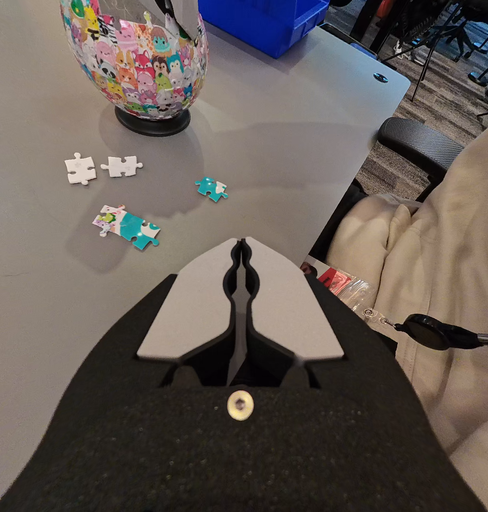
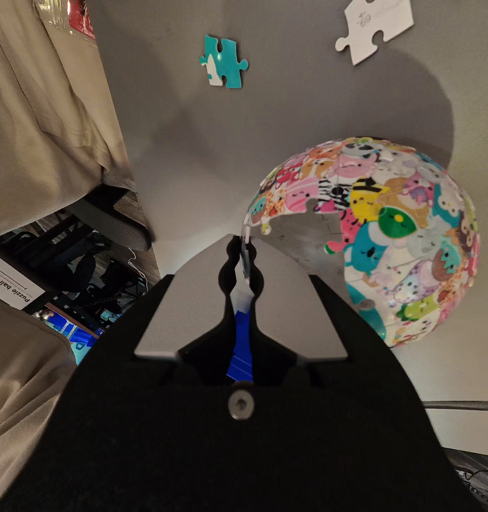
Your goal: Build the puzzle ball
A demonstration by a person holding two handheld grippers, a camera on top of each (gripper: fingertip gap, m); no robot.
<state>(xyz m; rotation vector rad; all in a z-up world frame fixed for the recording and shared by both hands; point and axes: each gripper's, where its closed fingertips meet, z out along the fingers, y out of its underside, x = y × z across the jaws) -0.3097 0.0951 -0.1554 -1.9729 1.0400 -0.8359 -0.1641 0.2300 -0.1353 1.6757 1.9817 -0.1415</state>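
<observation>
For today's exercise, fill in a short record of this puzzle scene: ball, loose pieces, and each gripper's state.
ball: puzzle ball, colourful, on a black stand, gap open at top
loose pieces: two white pieces face down, a teal piece, a joined teal pair
left gripper: shut, empty
right gripper: shut on a piece at the ball's gap edge
surface: grey table
</observation>
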